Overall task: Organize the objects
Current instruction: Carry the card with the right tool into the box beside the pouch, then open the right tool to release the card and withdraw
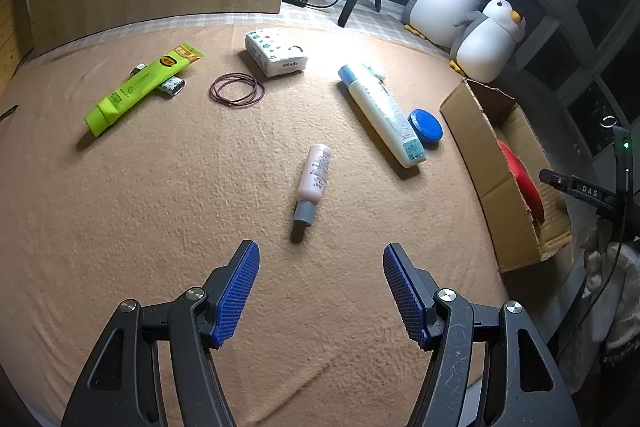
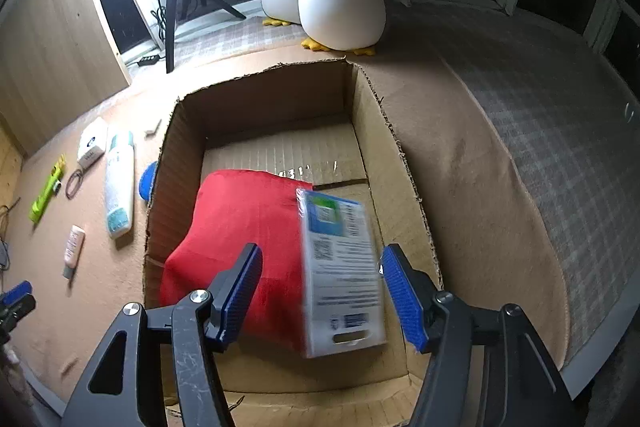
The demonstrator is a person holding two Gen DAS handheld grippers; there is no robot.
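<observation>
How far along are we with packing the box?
Done: a red item lies in the cardboard box. In hand: a white packet sits blurred over the box between the right gripper's open jaws. Left: pink bottle, white bottle, blue lid, tissue pack, green tube, bands. The left gripper is open, empty.

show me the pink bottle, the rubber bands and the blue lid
pink bottle (image 1: pixel 315 171): left wrist view, on the middle of its pale body.
rubber bands (image 1: pixel 218 98): left wrist view, on the left arc of the loops.
blue lid (image 1: pixel 427 123): left wrist view, on its flat top face.
</observation>
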